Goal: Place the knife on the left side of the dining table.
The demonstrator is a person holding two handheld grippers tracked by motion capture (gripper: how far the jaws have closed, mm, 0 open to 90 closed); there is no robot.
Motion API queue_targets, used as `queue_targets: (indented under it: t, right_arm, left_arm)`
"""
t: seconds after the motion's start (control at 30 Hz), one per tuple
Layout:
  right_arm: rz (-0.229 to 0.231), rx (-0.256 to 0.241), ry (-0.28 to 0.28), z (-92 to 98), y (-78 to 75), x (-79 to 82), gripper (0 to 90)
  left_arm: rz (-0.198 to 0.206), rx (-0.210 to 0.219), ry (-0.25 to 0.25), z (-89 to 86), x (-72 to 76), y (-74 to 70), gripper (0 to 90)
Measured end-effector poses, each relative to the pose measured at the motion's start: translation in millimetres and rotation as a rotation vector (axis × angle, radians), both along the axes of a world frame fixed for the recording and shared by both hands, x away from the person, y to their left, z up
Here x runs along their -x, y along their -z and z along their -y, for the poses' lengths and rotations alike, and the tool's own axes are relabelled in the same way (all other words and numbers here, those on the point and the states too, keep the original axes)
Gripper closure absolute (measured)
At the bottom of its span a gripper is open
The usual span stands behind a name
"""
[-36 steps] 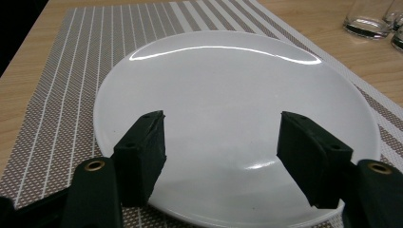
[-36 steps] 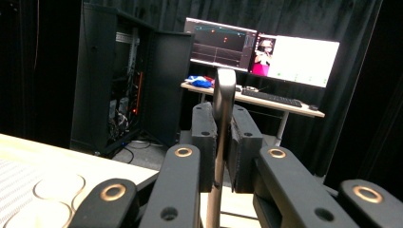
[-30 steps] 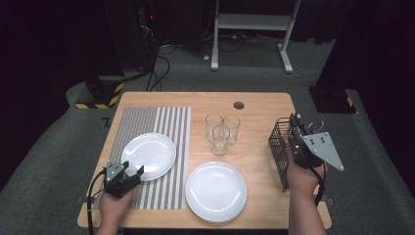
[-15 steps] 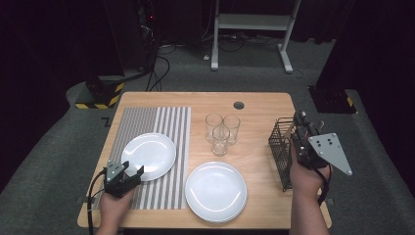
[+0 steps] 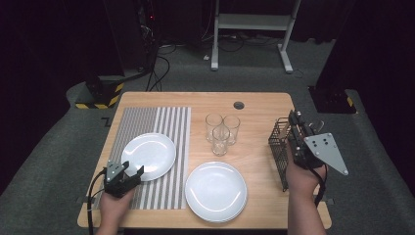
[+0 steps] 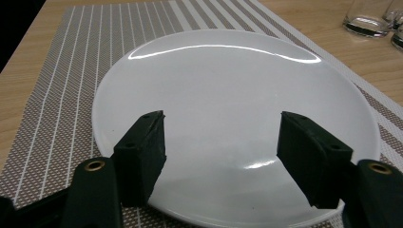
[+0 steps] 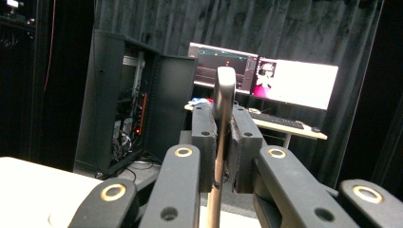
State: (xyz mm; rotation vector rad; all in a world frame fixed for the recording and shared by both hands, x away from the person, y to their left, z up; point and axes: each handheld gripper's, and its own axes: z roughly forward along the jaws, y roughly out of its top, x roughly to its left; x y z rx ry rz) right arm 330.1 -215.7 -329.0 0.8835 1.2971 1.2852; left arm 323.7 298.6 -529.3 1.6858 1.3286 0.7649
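Observation:
My left gripper hovers open at the near edge of a white plate on the striped placemat. In the left gripper view its jaws stand wide apart over the plate, and the gripper holds nothing. At the table's right side my right gripper is raised over a black wire cutlery basket. In the right gripper view that gripper is shut on a slim metal utensil handle that stands upright. The utensil's lower end is hidden.
A second, larger white plate lies at the front middle of the wooden table. Three clear glasses stand together behind it. Desks, monitors and a dark cabinet stand beyond the table.
The right gripper has shifted a little to the right and tilted over the basket. The left gripper has stayed where it was.

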Motion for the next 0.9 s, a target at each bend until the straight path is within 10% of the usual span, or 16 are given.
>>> queue_targets:
  t: [0.9]
  right_arm:
    - [-0.047, -0.022, -0.084, -23.6, 21.9, -2.2, 83.3]
  left_arm:
    - [0.006, 0.009, 0.007, -0.3, 0.5, -0.1, 33.6]
